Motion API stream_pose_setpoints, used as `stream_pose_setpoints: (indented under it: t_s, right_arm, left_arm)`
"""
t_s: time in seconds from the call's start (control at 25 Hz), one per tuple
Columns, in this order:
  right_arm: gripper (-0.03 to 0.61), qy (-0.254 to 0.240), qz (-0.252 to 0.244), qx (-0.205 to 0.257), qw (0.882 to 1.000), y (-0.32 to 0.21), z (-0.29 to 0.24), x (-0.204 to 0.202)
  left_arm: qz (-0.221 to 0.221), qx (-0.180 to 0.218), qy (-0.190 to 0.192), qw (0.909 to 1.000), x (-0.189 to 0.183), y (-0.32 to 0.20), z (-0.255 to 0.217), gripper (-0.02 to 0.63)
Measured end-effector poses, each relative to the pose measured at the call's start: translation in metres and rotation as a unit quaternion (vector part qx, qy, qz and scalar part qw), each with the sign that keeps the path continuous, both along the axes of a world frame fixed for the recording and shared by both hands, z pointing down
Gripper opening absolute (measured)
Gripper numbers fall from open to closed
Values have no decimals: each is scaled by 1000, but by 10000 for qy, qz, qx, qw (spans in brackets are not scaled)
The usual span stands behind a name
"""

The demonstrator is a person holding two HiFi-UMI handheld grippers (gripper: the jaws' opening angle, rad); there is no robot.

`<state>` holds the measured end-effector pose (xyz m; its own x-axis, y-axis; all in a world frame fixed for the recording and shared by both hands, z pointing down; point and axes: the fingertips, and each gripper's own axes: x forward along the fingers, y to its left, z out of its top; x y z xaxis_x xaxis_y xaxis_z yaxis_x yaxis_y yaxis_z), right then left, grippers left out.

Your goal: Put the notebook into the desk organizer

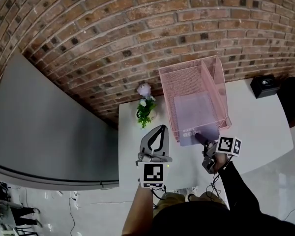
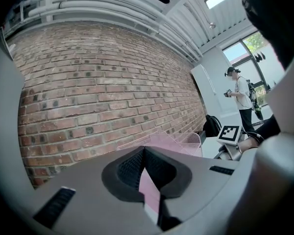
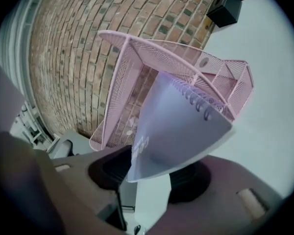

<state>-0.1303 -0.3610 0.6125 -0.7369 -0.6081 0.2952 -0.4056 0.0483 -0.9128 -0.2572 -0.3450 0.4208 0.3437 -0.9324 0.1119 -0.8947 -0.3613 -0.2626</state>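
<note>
The notebook (image 1: 195,116) lies in the pink organizer (image 1: 183,77), a corner poking between my let-go right tongs (image 3: 149,180). My left tongs (image 2: 144,153) are clenched, empty. It looks light and bendy; I'd grab near the wire edge.

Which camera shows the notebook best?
Right gripper view: the notebook fills the frame, spiral binding clear. Head view shows it small, partly in the pink organizer. Left gripper view shows only the organizer's mesh, no notebook.

Pink wire-mesh desk organizer (image 1: 170,104): painted metal. Lavender spiral-bound notebook (image 3: 181,131): smooth matt cover, metal coil. Red-brown brick wall (image 1: 113,28): rough. White table (image 1: 255,122): smooth, matt.
</note>
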Motion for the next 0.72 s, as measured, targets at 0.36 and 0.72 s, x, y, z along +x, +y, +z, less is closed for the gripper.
stream_pose_setpoints:
  t_s: [0.36,0.72]
  right_arm:
    - [209,1260,-864,842,9847,44,-3,5]
    - [198,3515,-1544,1890,9038,56,6,20]
  left_arm:
    - [81,-161,222,9996,19,3,9,9]
    - [243,-196,332,9990,38,6,12,9]
